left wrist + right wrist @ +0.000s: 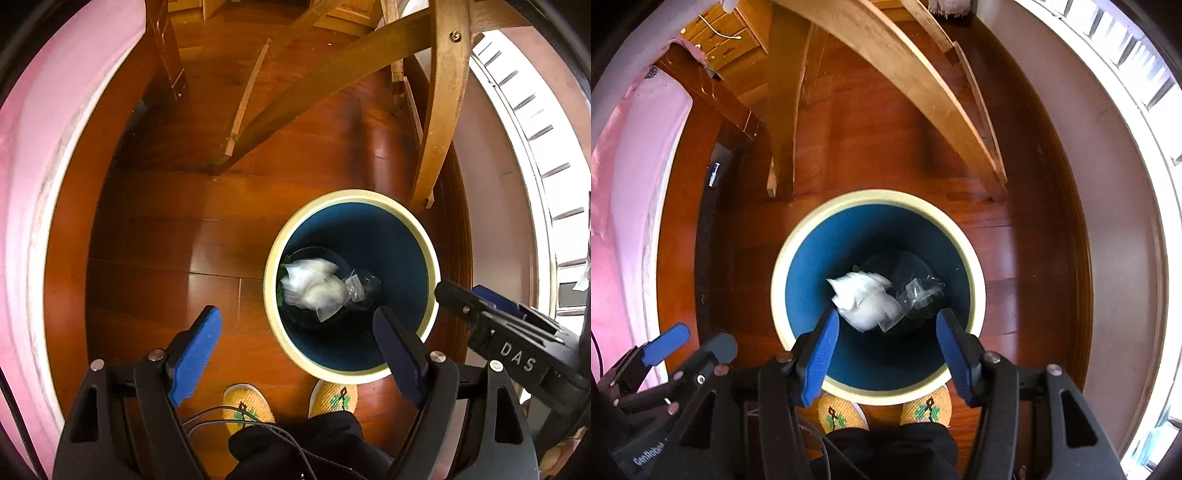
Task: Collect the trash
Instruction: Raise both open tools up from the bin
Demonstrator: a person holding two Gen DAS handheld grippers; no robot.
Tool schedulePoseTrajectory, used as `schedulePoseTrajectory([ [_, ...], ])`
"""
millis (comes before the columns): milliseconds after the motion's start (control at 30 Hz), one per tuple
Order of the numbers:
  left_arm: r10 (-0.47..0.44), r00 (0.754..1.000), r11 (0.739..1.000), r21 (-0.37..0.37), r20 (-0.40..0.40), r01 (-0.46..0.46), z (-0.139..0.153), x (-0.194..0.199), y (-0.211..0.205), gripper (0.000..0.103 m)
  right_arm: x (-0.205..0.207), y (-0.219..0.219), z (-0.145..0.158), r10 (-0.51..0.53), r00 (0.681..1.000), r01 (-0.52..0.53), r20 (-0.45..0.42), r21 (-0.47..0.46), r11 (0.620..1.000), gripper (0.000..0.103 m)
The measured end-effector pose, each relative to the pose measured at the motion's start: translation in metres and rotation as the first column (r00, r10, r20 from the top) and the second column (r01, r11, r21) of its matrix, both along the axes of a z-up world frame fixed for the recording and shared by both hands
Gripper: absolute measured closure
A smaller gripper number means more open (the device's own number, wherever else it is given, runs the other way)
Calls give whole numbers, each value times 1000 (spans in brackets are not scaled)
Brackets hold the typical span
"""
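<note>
A reddish wooden floor fills both views, with pale wooden chair legs crossing it toward twelve o'clock and pink bedding curving along the nine o'clock edge. A white window frame arcs down the three o'clock side.

The round bin, cream-rimmed with a dark blue inside, stands on the floor; it sits at the centre of the right wrist view and toward four o'clock of centre in the left wrist view. At its bottom lies the trash: a crumpled white plastic bag and, touching it on the three o'clock side, a clear plastic wrapper.

The right gripper hangs over the bin's six o'clock rim, its blue-padded fingers spread wide and holding nothing. The left gripper hovers just beside the bin's nine o'clock side, jaws likewise spread and empty. The letters "DAS" show on the right gripper's body at four o'clock in the left view; "GenRobot" can be read on the left gripper's body at seven o'clock in the right view.

Yellow knitted slippers with green motifs touch the bin at six o'clock.
</note>
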State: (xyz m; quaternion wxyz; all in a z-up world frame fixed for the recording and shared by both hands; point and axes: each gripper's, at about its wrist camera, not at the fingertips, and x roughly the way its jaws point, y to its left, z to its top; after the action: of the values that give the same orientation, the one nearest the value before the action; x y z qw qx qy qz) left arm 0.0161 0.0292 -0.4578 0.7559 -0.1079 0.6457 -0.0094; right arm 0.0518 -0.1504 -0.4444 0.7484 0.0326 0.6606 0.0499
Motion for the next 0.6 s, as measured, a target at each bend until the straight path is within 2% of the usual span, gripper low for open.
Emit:
schedulePoseTrajectory([
  [100, 9, 1000, 1000, 10, 4, -9, 17, -4, 2, 20, -3, 2, 18, 7, 1000, -7, 16, -17, 1000, 47],
  [267, 6, 1000, 1000, 8, 1, -6, 67, -19, 11, 20, -16, 11, 65, 70, 997, -67, 45, -71, 995, 47],
  [600, -109, 983, 988, 129, 146, 90, 221, -41, 23, 20, -30, 20, 185, 107, 992, -102, 73, -74, 992, 47],
])
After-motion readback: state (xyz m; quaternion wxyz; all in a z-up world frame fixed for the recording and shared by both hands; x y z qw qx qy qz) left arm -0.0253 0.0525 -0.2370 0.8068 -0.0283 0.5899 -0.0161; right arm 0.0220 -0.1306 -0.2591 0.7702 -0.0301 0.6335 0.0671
